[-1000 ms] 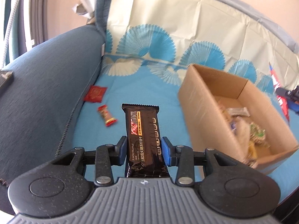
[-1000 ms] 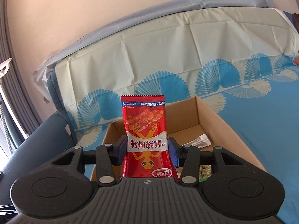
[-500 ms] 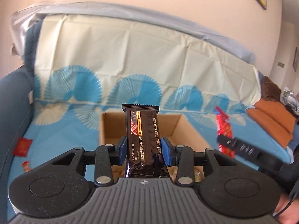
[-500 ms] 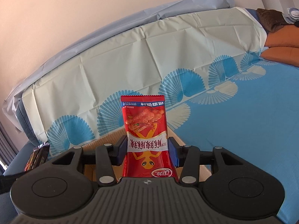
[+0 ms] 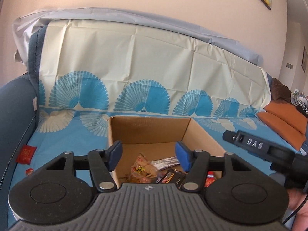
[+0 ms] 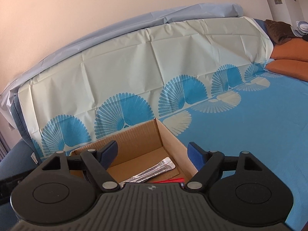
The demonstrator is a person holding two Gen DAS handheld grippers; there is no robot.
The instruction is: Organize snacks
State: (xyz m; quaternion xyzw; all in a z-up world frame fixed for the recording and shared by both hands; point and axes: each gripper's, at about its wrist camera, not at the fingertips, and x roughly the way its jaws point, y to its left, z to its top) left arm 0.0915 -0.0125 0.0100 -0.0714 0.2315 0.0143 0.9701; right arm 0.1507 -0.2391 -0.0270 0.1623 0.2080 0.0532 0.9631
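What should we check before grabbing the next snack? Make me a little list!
1. Left gripper empty: ok, its jaws have just been opening and nothing is between them.
2. Right gripper empty: ok, its jaws have just been opening, nothing between them.
3. Dark chocolate bar inside the cardboard box: ok.
4. Red snack packet inside the box: ok, only an edge shows.
5. Snacks left outside: not ok, a red pouch and a small red candy lie on the blue cover left of the box.
6. Room in the box: ok, bare floor shows.
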